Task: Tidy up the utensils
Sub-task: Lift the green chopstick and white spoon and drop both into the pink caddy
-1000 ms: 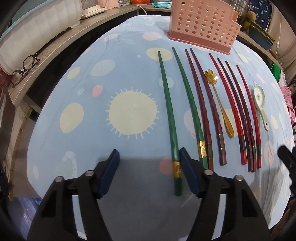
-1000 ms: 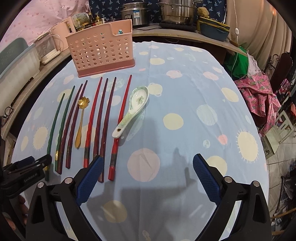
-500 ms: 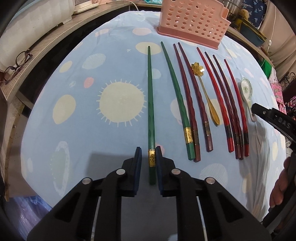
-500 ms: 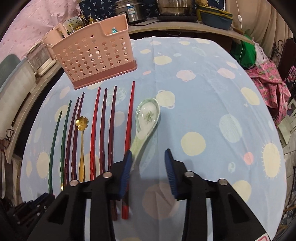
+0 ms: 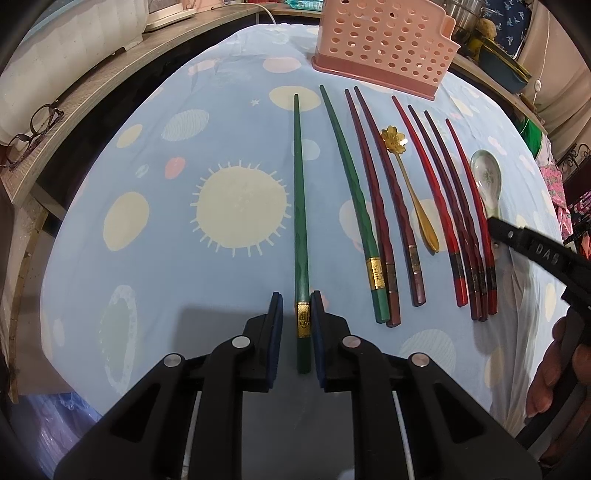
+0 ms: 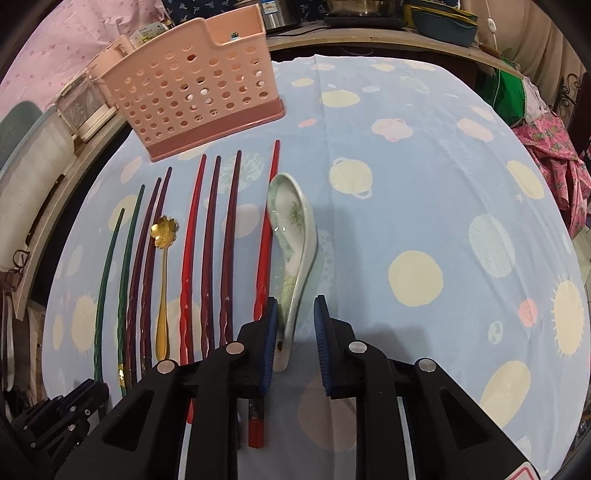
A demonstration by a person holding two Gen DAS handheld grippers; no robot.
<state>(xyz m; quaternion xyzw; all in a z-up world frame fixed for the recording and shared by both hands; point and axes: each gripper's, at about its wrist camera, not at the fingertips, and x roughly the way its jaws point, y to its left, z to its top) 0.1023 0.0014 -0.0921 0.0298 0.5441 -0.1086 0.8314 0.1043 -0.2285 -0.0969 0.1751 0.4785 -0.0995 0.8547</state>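
Left gripper (image 5: pixel 296 308) pinches the green chopstick (image 5: pixel 298 192) (gold band end) — right gripper (image 6: pixel 292 317), part-open, straddles the ceramic spoon (image 6: pixel 293 236) handle.

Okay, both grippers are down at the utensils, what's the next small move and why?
Probably close the right gripper on the ceramic spoon handle: its jaws straddle the handle with a gap on the right. The left gripper already pinches the green chopstick.

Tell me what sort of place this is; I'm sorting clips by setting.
Most likely a home kitchen or dining corner. A patterned tablecloth covers the table, metal pots sit on the back counter, and chopsticks, a ceramic spoon and a pink utensil basket are laid out.
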